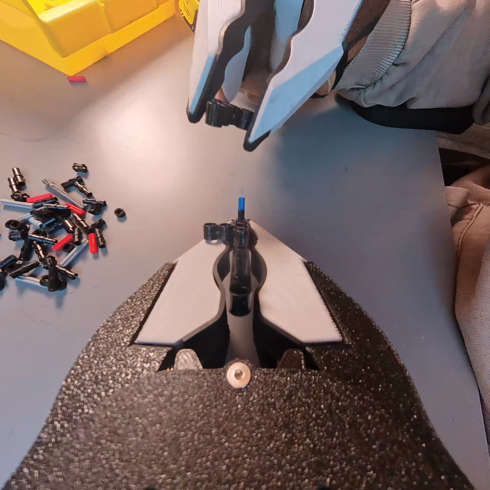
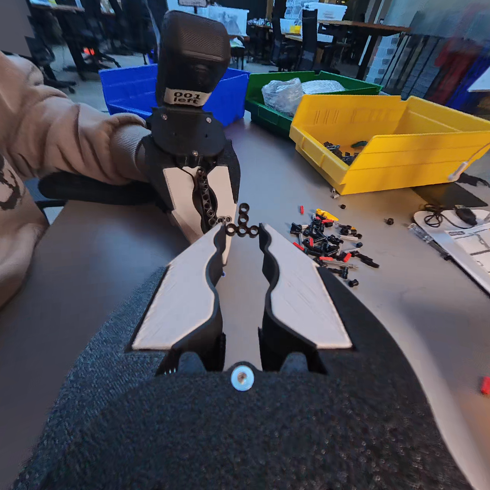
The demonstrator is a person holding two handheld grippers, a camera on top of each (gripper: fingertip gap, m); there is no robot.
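Observation:
My left gripper [image 1: 240, 224] is shut on a long black beam with holes [image 1: 240, 267]. The beam's bent end sticks out to the left of the tips, and a blue pin [image 1: 240, 202] stands out of its front. My right gripper [image 1: 225, 124] hangs above and beyond it, shut on a black T-shaped piece [image 1: 229, 114] held across its fingertips. In the right wrist view, the right gripper [image 2: 241, 226] holds the T-shaped piece [image 2: 241, 230] just right of the left gripper [image 2: 209, 230] and its beam [image 2: 205, 196]. The two parts are close but apart.
A pile of small black, red and grey parts [image 1: 47, 233] [image 2: 331, 244] lies on the grey table [image 1: 344, 212]. A yellow bin [image 2: 397, 148] [image 1: 66, 39], a green bin [image 2: 267, 111] and a blue bin [image 2: 127, 87] stand behind. Paper sheets [image 2: 472, 246] and a cable [image 2: 450, 214] lie at the right. A sleeved arm [image 2: 66, 138] is at the left. The gap from one gripper's tips to the other's is roughly 7 cm.

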